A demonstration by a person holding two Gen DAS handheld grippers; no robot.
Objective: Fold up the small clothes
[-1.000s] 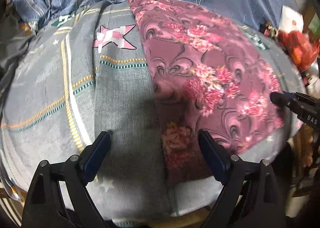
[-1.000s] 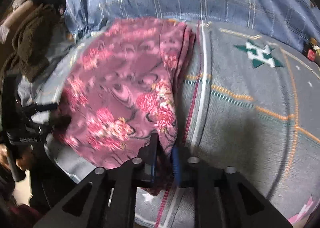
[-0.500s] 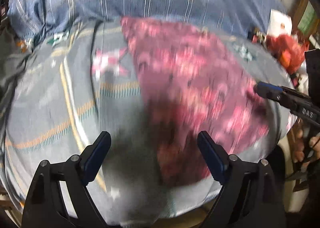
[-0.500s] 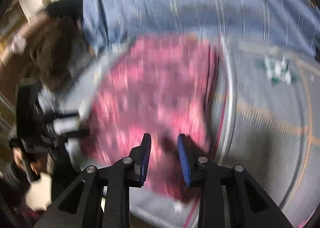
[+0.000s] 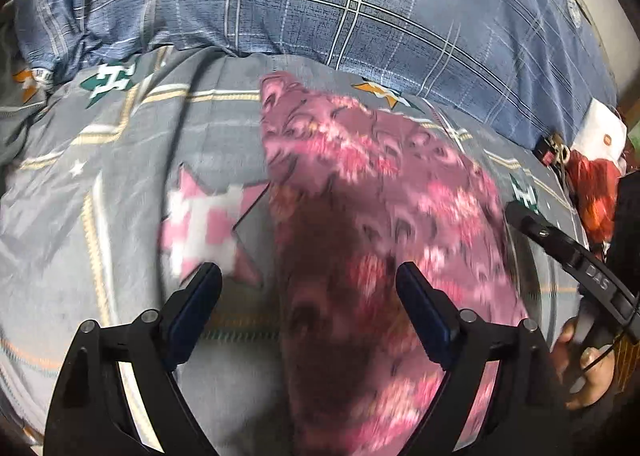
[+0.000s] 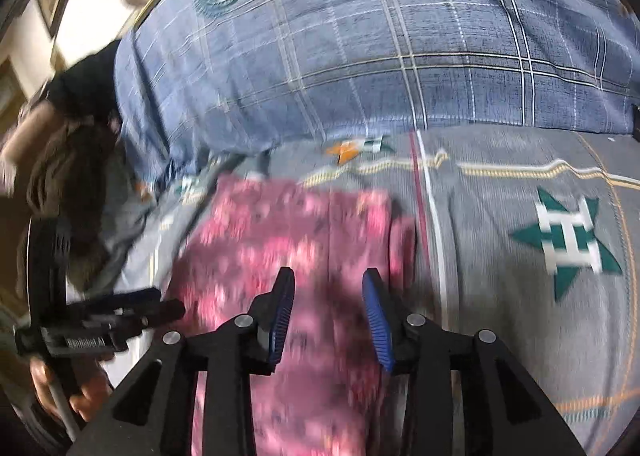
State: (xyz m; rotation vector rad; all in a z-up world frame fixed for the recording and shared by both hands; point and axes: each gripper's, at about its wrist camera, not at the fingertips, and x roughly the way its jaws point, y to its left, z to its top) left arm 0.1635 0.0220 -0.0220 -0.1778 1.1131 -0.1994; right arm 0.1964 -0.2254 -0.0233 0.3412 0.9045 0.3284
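Observation:
A pink floral garment [image 5: 384, 208] lies folded flat on the grey patterned bedsheet [image 5: 120, 184]; the right wrist view shows the same garment [image 6: 280, 232]. My left gripper [image 5: 308, 296] hovers above its left edge, jaws wide apart with nothing in them. My right gripper [image 6: 328, 304] hangs over the garment's near part, its jaws opening, with nothing pinched between the blue pads. Each gripper shows at the edge of the other's view, held by a hand.
A blue plaid quilt [image 5: 360, 4] is bunched along the far side of the bed. Dark brown clothing [image 6: 68, 160] is piled at the left of the right wrist view. Red and white items [image 5: 596, 176] sit at the bed's right edge.
The right gripper let go of the garment's edge and pulled back with jaws parting. Both grippers drew away from the garment, which now lies further off in both views.

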